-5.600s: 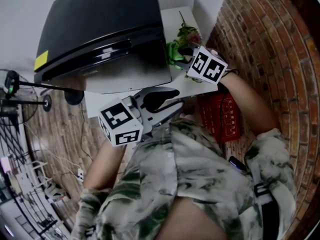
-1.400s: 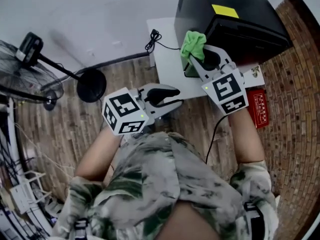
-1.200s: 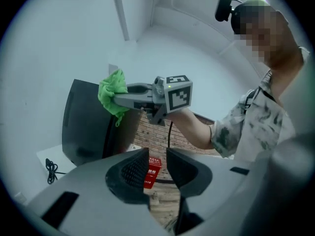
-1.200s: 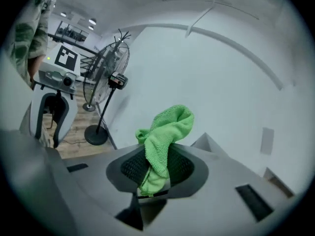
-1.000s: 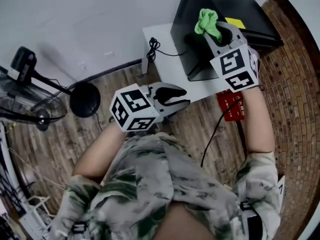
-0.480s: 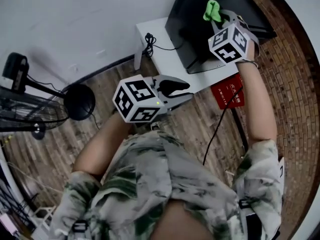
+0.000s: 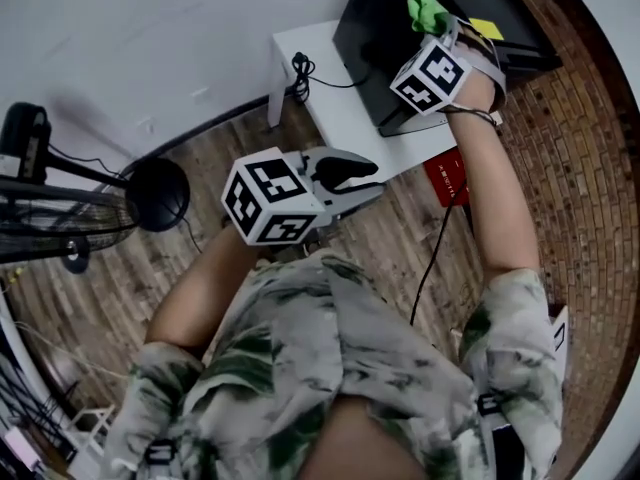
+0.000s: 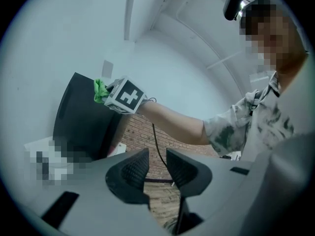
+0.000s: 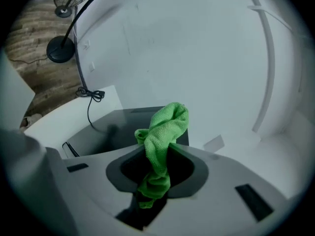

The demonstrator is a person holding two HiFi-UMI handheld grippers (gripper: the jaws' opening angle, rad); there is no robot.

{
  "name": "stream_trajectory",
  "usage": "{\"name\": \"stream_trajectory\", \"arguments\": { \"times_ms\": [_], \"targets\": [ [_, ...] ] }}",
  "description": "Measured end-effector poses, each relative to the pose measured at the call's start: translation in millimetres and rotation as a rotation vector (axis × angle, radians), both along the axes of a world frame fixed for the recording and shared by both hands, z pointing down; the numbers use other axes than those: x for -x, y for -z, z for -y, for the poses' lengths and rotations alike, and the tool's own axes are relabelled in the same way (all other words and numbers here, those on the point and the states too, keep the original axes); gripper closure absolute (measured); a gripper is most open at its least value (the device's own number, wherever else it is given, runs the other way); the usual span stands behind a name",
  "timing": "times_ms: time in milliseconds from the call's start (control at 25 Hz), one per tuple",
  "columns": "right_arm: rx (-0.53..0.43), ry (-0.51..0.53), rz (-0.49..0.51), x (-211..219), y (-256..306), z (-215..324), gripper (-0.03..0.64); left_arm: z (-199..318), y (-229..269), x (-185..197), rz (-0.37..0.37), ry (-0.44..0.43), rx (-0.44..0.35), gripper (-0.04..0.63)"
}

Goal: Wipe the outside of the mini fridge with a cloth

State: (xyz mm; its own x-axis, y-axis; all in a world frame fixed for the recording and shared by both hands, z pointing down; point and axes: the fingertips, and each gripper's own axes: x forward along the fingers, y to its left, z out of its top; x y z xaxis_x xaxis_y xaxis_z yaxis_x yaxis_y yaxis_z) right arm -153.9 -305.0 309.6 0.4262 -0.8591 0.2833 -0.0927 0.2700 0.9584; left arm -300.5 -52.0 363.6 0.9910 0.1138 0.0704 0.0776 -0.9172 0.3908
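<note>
**Green cloth clamped in the right gripper at the black fridge's top**

The mini fridge (image 7: 368,53) is a black box at about 1 o'clock in the head view. It stands on a low white table (image 7: 335,108) against the pale wall. A yellow sticker (image 7: 487,28) shows on its upper side, towards 2 o'clock.

The green cloth (image 7: 427,10) is bunched over the fridge's upper part, at 12 o'clock from the marker cube of the right gripper (image 7: 441,28). In the right gripper view both jaws are pressed together on the cloth (image 9: 165,132). Its loose end stands up past the right gripper (image 9: 157,167), and the dark fridge surface (image 9: 113,127) lies beyond at 10 o'clock. From the left gripper view the cloth (image 8: 100,91) sits right at the upper edge of the fridge (image 8: 78,119), though real contact cannot be made out.

The left gripper (image 7: 368,178) is held well apart from the fridge, at about 7 o'clock from it, over the wooden floor (image 7: 400,238). Its jaws stand slightly parted with nothing between them, as the left gripper (image 8: 156,163) shows in its own view.

A black cable (image 7: 300,73) lies coiled on the table at 9 o'clock from the fridge. A red box (image 7: 446,180) lies on the floor at 5 o'clock from the fridge. A round black stand base (image 7: 158,193) rests on the floor at 9 o'clock in the head view.
</note>
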Motion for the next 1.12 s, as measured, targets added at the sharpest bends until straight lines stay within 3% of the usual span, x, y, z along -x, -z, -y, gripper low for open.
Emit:
{"name": "stream_trajectory", "arguments": {
  "times_ms": [400,1120],
  "targets": [
    [0.102,-0.085,-0.019,-2,-71,9,0.512,-5,-5,32,-0.008,0.051,0.006,0.476],
    [0.287,-0.189,0.125,-8,-236,19,0.512,3,-31,66,0.038,0.131,0.065,0.476]
  ]
}}
